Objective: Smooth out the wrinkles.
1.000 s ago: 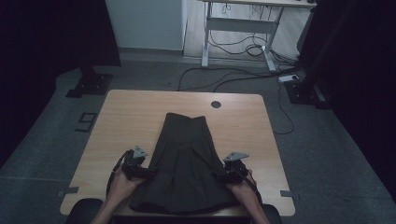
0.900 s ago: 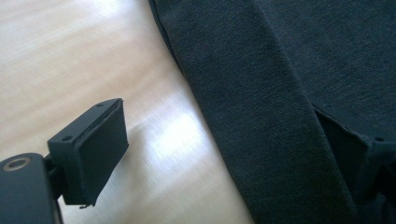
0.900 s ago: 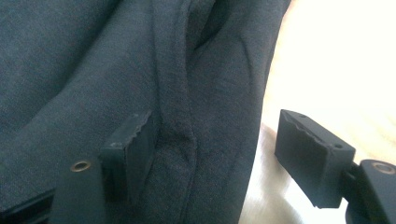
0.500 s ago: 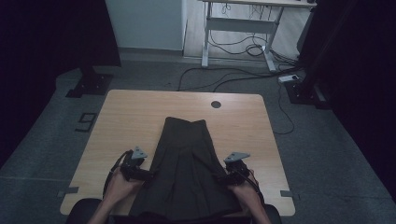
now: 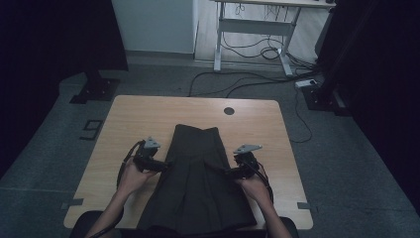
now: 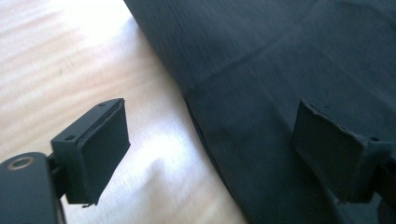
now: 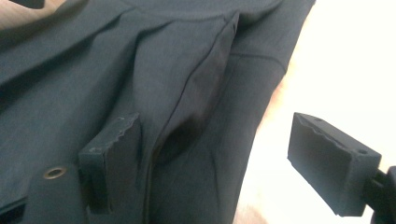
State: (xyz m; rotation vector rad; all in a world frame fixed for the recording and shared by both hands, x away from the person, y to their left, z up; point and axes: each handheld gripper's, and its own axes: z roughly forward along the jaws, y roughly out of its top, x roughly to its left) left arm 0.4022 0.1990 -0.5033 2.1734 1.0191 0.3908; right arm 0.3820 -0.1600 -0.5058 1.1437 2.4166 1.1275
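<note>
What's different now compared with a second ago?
Both grippers slid up the table along the sides of the dark skirt, the left gripper to its left edge, the right gripper to its right. The right jaws have just been opening, nothing pinched between them. The skirt lies flat in about the same place on the table.

Both grippers farther up the skirt
</note>
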